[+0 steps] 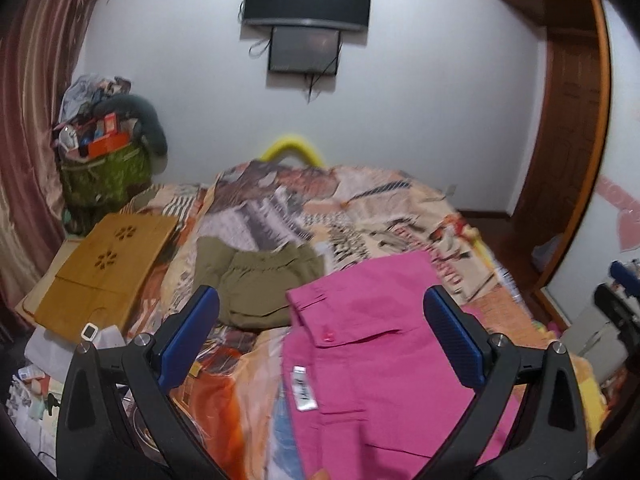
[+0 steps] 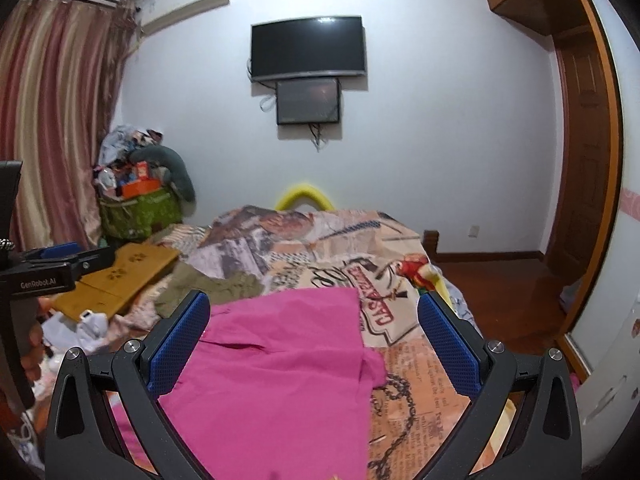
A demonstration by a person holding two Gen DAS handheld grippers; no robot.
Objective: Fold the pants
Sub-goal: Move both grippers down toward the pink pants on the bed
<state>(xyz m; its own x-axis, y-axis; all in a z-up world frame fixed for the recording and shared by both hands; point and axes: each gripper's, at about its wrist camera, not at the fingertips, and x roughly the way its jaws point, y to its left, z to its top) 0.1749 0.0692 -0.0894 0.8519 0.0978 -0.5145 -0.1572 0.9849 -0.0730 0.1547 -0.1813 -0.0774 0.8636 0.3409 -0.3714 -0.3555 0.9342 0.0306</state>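
Note:
Pink pants lie flat on the patterned bedspread, with a buttoned pocket and a white label showing. My left gripper is open and empty, held above their left part. In the right wrist view the pink pants lie folded over on themselves below my right gripper, which is open and empty above them. The left gripper shows at the left edge of that view.
Folded olive-green pants lie just beyond the pink ones. A wooden lap tray lies at the bed's left, with a full green bag behind it. A curtain hangs left; a wooden door stands right.

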